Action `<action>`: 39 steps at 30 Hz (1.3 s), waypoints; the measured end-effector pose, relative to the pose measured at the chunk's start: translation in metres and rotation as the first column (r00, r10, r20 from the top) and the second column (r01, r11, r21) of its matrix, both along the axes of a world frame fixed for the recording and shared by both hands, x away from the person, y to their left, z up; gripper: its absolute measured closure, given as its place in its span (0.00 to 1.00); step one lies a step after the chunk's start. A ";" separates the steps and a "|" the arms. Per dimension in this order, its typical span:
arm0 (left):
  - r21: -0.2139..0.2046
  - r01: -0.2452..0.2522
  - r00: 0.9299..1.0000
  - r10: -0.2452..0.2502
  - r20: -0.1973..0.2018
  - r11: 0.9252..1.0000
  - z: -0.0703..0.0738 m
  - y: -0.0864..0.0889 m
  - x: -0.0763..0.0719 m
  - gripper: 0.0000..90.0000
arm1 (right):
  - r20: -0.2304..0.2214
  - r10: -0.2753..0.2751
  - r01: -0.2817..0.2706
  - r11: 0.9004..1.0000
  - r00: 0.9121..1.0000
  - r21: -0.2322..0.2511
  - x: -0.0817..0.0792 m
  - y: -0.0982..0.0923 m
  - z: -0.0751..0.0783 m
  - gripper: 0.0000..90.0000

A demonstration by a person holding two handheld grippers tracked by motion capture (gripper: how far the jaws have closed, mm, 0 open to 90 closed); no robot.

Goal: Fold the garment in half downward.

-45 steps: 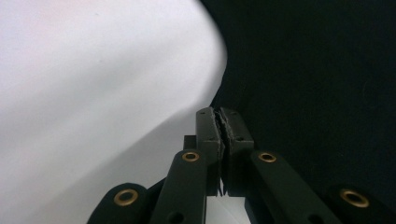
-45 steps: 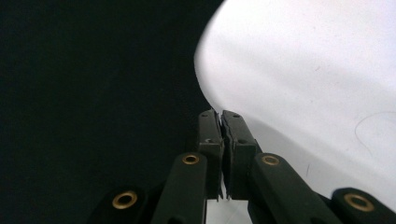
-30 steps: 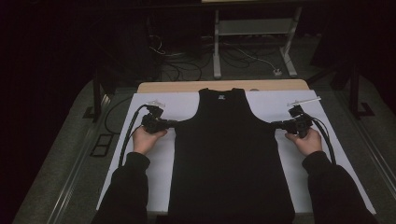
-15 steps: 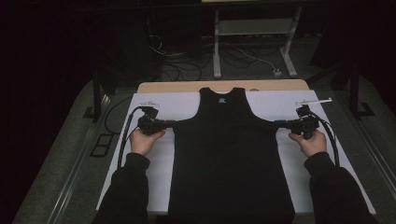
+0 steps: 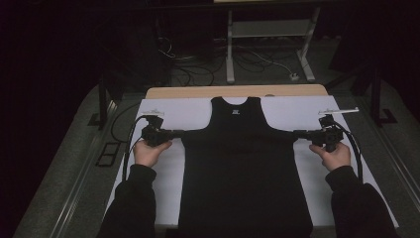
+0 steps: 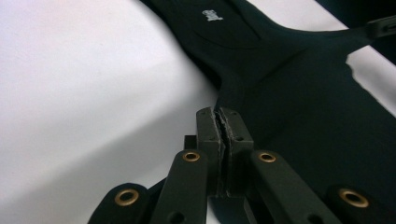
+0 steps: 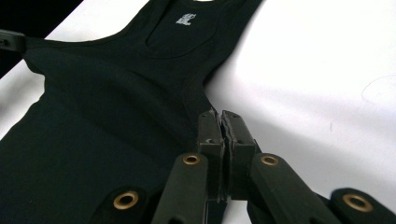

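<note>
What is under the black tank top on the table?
The black tank top lies flat on a white sheet, which shows on both sides and above it. Whatever lies beneath the fabric itself is covered. Each claw, left and right, pinches a side edge.

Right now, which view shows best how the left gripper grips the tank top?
The left gripper view: the left gripper is shut on the black tank top below the armhole. The high view shows it small at the side edge; the right gripper view only its distant tip.
</note>
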State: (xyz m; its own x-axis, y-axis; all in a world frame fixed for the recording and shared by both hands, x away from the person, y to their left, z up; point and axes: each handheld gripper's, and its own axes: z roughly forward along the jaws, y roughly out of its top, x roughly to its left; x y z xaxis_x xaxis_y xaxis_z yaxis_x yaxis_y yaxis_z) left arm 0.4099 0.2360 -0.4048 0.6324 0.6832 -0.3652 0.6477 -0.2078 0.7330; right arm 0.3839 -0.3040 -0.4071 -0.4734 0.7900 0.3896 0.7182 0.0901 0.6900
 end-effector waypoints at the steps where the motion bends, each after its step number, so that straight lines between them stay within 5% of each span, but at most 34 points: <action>1: -0.002 -0.001 1.000 0.001 -0.003 1.000 -0.001 0.001 -0.001 0.96 | -0.001 0.001 -0.001 1.000 1.000 0.000 -0.001 0.001 0.000 0.95; 39: 0.003 0.019 1.000 -0.019 -0.014 1.000 0.008 0.007 -0.041 0.96 | 0.009 0.032 -0.033 0.999 0.999 0.024 -0.047 0.001 0.015 0.95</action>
